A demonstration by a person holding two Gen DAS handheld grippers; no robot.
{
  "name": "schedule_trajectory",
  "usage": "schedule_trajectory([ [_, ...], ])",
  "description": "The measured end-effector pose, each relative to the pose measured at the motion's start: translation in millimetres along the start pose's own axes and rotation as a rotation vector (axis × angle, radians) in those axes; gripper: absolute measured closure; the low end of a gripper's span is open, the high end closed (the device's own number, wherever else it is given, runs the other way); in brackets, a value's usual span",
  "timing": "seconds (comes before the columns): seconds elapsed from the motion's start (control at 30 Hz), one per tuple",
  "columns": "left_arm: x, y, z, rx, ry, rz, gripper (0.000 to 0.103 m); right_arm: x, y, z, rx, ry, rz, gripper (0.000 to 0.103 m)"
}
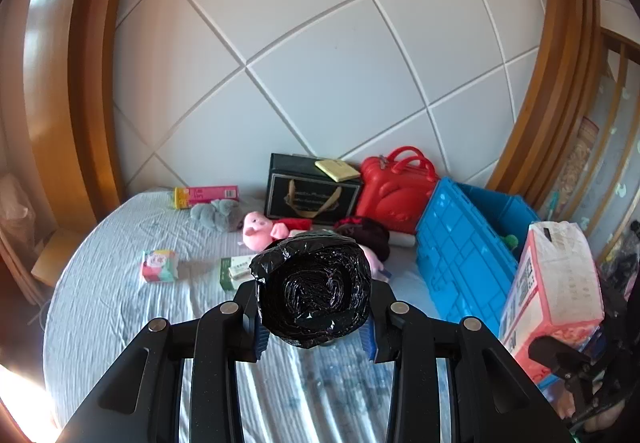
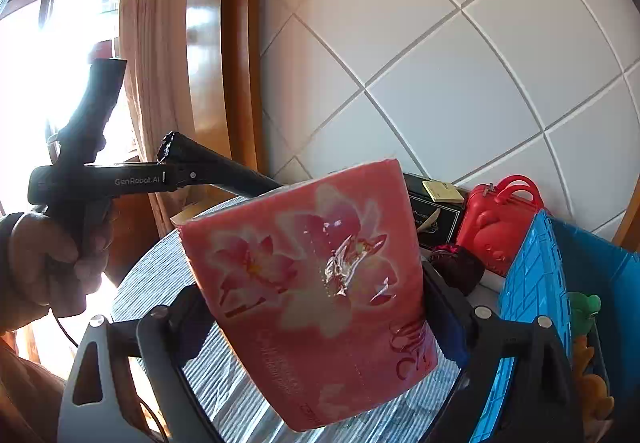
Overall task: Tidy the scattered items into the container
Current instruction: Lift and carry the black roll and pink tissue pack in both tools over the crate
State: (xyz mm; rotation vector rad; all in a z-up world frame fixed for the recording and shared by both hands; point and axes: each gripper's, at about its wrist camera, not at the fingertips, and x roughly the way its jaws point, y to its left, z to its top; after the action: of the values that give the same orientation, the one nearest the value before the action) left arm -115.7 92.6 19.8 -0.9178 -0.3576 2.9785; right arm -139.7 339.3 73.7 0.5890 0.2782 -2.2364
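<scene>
- A pink carton (image 1: 206, 196) is lying at the bed's far left edge, against the white panelled wall (image 1: 320, 63), with a grey plush (image 1: 218, 214) just in front of it.
- A small floral tissue pack (image 1: 159, 265) is sitting alone on the pale blue bedsheet (image 1: 120, 283), nearer the left edge.
- A green-and-white box (image 1: 236, 272) is lying just left of the left gripper (image 1: 314, 327), partly hidden by it.
- The left gripper is clamping a roll of black bin bags (image 1: 314, 293) between its blue pads, the roll's end facing the camera.
- A pink pig plush (image 1: 260, 233) is lying behind the roll, and a dark box (image 1: 310, 193) with a yellow pad (image 1: 337, 169) on top is standing at the far edge.
- A red case (image 1: 394, 193) is leaning beside the dark box, a dark red bundle (image 1: 362, 233) in front; what that is, I cannot quite tell.
- The blue crate (image 1: 464, 255) is standing at the bed's right side, lid flap open, with a green toy (image 2: 584, 309) inside.
- The right gripper (image 2: 320, 307) is gripping a pink floral tissue pack (image 2: 316, 283) with its jaws spread wide, holding it above the bed just left of the crate.
</scene>
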Motion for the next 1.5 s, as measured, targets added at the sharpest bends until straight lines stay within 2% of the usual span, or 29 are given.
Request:
schedule_trajectory([
  [0.33,-2,-47,3,0.024,-0.027,0.015,0.069,-36,-37,-3,0.002,-0.057,0.023,0.012],
  [0.57,10,-102,9,0.039,-0.040,-0.015,0.069,-62,-82,-10,0.024,-0.095,0.007,0.012],
  [0.83,22,-156,9,0.078,-0.018,-0.034,0.069,-81,-128,-26,0.069,-0.102,-0.015,0.012],
  [1.23,53,-238,10,0.145,0.015,-0.111,0.069,-113,-189,-57,0.142,-0.099,-0.108,0.012],
  [1.5,75,-297,9,0.219,0.053,-0.209,0.069,-140,-227,-81,0.227,-0.093,-0.215,0.012],
])
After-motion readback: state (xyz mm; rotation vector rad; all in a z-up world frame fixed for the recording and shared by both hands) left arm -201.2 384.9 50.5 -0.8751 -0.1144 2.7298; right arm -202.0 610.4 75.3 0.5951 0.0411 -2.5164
